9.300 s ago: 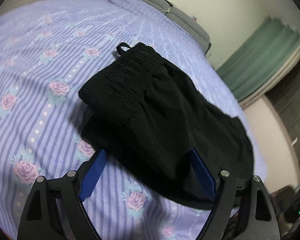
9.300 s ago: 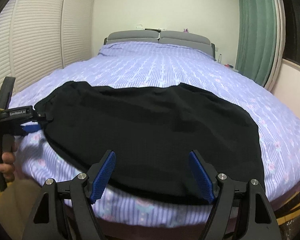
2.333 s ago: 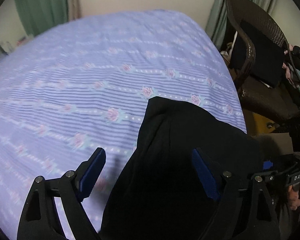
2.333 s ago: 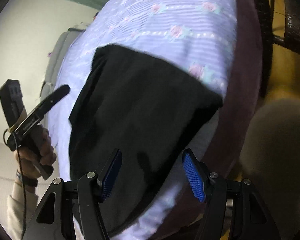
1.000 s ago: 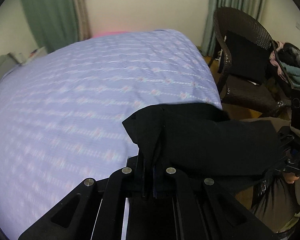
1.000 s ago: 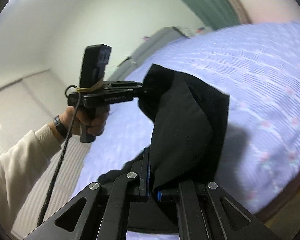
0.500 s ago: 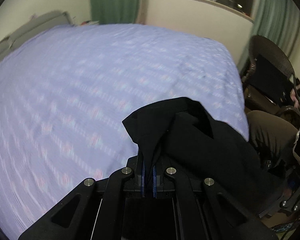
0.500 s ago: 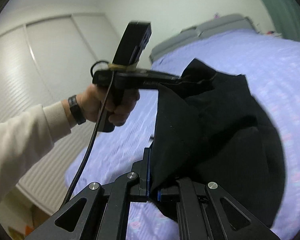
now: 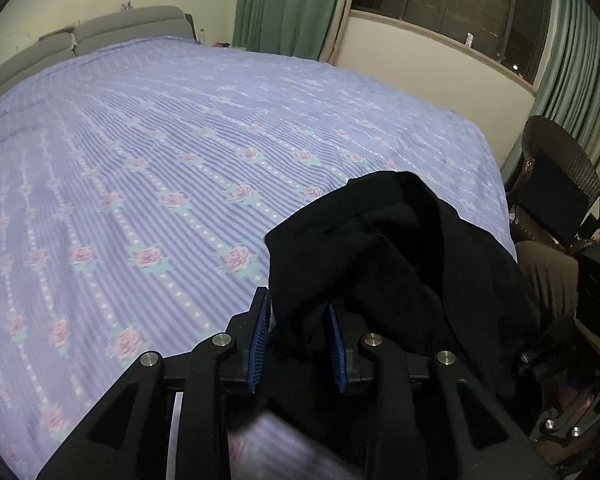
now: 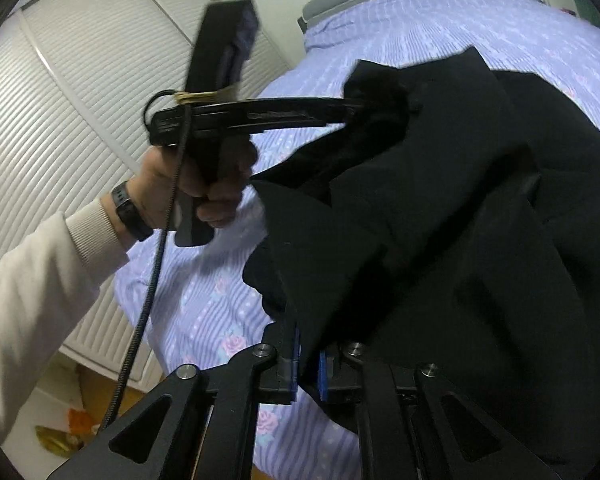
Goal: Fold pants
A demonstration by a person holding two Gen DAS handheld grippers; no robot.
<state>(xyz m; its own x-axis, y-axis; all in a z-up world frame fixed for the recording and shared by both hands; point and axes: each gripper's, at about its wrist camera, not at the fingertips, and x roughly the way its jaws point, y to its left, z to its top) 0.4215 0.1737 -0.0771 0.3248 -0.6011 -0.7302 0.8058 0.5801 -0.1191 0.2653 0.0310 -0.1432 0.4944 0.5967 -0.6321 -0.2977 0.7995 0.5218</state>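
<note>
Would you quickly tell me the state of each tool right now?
Left tool: jaws opening, black pants fabric between the pads, no longer pinched.
Right tool: jaws opening, a fold of the pants between the pads.
</note>
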